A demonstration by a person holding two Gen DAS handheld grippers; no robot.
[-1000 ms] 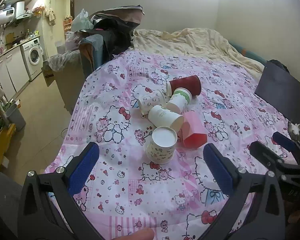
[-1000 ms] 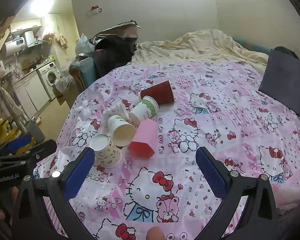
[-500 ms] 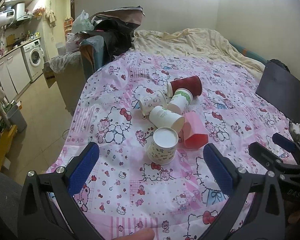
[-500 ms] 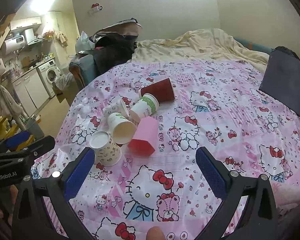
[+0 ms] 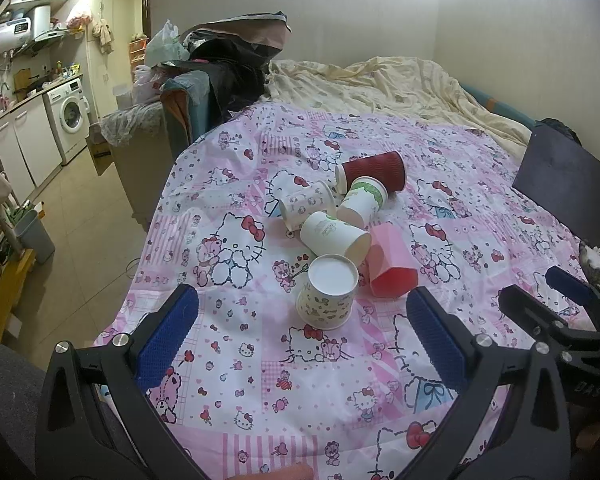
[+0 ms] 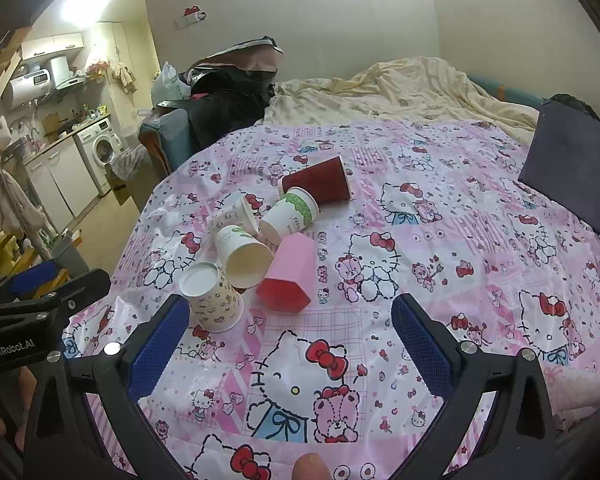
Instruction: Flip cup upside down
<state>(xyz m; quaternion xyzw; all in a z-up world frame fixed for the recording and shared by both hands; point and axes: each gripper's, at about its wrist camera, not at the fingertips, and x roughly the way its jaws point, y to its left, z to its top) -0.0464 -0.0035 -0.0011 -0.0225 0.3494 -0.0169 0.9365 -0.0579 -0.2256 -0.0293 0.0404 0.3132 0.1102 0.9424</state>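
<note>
Several cups sit in a cluster on a pink Hello Kitty tablecloth [image 5: 228, 364]. A patterned paper cup [image 5: 329, 296] stands upside down nearest me; it also shows in the right wrist view [image 6: 213, 301]. Lying on their sides are a pink hexagonal cup [image 5: 390, 266], a white cup [image 5: 334, 236], a green-banded cup [image 5: 362, 200], a small patterned cup [image 5: 306, 204] and a dark red cup [image 5: 374, 170]. My left gripper [image 5: 300, 344] is open and empty, just short of the upside-down cup. My right gripper [image 6: 288, 350] is open and empty, near the pink cup [image 6: 290, 276].
A dark flat board [image 5: 568, 184] lies at the table's right edge. A bed with a cream sheet [image 5: 380, 84] is behind the table. A chair piled with bags [image 5: 220, 68] stands at the far left corner. The floor and kitchen units are on the left.
Both views have shifted only slightly; the cups have not moved. Both grippers stay open and empty.
</note>
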